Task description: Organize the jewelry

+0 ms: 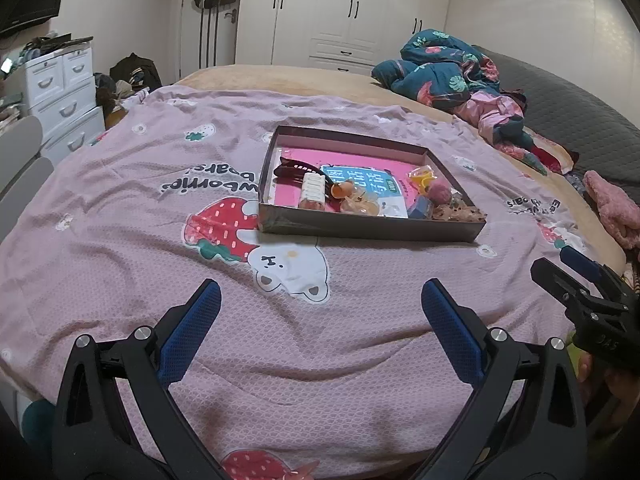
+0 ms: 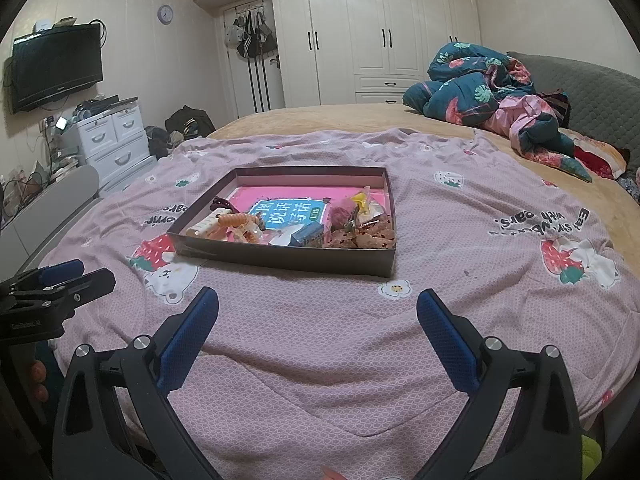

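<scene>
Shallow box (image 2: 280, 258) sits on pink quilt (image 2: 320, 340), straight ahead of both grippers, long side facing them. Jewelry and clips heaped along box's near wall. Left gripper (image 1: 320, 320) spread wide, empty. Right gripper (image 2: 318, 322) likewise agape, seemingly nearer box.

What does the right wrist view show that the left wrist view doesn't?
Only the right wrist view shows the wall clock, the full wall-mounted TV and the left gripper seen from the side. Only the left wrist view shows the pink fuzzy item at the bed's right edge and the right gripper seen from the side. Both show the shallow box of hair clips and trinkets on the pink strawberry sheet, the white drawers, and each view's own gripper open and empty.
</scene>
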Available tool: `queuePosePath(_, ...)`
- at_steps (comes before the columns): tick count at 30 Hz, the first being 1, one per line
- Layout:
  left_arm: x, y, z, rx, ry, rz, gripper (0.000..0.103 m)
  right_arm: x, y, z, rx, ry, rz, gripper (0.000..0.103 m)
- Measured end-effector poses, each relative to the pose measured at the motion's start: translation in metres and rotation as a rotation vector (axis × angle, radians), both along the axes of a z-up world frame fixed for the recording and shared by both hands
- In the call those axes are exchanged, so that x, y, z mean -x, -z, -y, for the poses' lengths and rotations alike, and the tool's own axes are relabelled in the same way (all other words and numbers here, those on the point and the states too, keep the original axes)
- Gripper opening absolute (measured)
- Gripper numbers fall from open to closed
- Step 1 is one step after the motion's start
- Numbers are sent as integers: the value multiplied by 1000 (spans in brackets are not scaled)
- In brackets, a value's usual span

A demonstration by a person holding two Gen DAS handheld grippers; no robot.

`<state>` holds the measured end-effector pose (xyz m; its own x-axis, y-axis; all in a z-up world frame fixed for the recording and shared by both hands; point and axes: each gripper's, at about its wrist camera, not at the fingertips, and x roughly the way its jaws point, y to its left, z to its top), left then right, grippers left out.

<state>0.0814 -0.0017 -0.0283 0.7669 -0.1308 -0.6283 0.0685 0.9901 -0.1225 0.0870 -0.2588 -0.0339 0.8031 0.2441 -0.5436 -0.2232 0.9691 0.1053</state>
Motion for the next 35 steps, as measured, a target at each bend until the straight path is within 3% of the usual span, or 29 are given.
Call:
queuePosePath(13,0,3,3,-2,1,-16,94,0,0,0,2,0,-2,99)
queuePosePath(17,-5,6,4,-27,-25,-49,94,-1,2,2,-1,12,-1,99)
queuePosePath(26,-24,12,-23,-3,-93,-99,94,-26,13,28,-21,90,-43,99)
queuePosePath(28,-38,10,-47,-6,-167,-102,94,-43,14,46,-41,132,-64,99)
queuePosePath(30,-55,8,-78,-9,-242,-104,94,-75,18,79,-30,247,-83,99)
queuePosePath(33,-91,11,-134,-50,-374,-113,94,-132,33,137,-12,428,-208,99)
queuePosePath(35,-116,17,-165,-84,-448,-129,94,-168,42,175,4,551,-245,99)
